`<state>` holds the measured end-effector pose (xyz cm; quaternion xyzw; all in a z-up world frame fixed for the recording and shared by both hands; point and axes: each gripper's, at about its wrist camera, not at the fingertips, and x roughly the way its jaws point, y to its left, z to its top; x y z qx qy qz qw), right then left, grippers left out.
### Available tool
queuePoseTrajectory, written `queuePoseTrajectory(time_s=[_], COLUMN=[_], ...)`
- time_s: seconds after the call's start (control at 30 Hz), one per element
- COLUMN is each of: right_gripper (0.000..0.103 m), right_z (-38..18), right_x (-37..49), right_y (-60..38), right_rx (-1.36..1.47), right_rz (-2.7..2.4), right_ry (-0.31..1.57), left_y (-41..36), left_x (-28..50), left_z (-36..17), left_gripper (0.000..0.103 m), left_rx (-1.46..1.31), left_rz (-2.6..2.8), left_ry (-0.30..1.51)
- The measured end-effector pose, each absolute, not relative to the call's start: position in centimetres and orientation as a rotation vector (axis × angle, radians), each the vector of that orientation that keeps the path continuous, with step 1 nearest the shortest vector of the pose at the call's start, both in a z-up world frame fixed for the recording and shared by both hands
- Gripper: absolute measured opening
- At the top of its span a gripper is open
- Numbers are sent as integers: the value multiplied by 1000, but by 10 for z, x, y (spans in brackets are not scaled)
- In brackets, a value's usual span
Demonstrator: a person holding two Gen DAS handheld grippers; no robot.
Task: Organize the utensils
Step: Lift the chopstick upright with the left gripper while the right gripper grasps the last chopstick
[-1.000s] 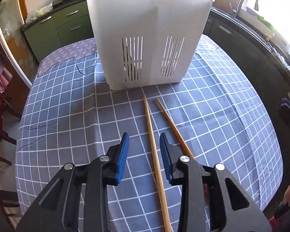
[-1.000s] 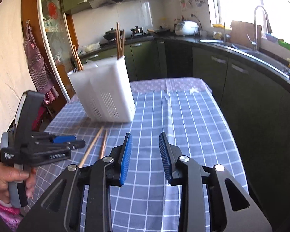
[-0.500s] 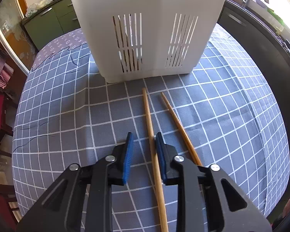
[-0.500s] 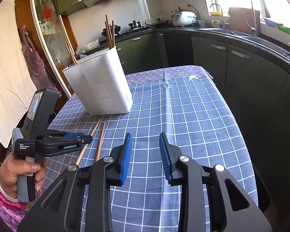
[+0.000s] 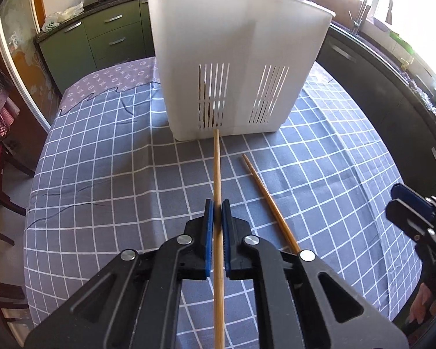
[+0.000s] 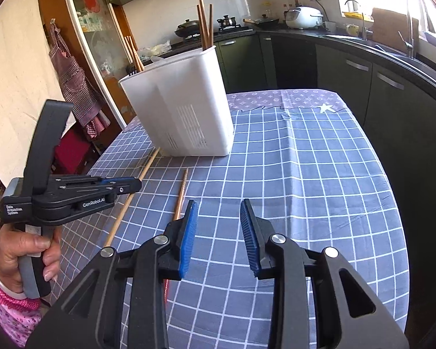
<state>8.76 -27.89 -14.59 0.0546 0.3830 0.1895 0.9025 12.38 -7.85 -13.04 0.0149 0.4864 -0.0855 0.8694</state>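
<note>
The table under the grey-blue checked tablecloth (image 5: 107, 174) is taking up most of the view. The tall white slotted plastic utensil holder (image 5: 235, 67) is standing upright at its far end, with a few wooden chopsticks (image 6: 205, 23) poking out the top. The black left gripper with blue pads (image 5: 217, 206) is clamping down on the long pale bamboo chopstick (image 5: 216, 163), whose far tip is pointing at the holder's base. A darker brown chopstick (image 5: 264, 195) is lying flat just to its right. The right gripper (image 6: 218, 221) is hovering over the cloth, jaws spread wide and gripping nothing.
</note>
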Motion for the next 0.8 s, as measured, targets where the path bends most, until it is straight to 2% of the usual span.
queuePoseTrajectory(time_s=[0.33,0.8], right_gripper=[31,31], right_z=[-151,-204], right_x=[120,177], right_y=[-224,-157], right_rx=[-11,-181], right_rz=[486,440], right_ry=[870,1023], left_y=[-64,-62], left_x=[87,61], left_z=[-78,-53], left_gripper=[6,6], left_rx=[11,27], left_rz=[-212,-235], left_ry=[865,783])
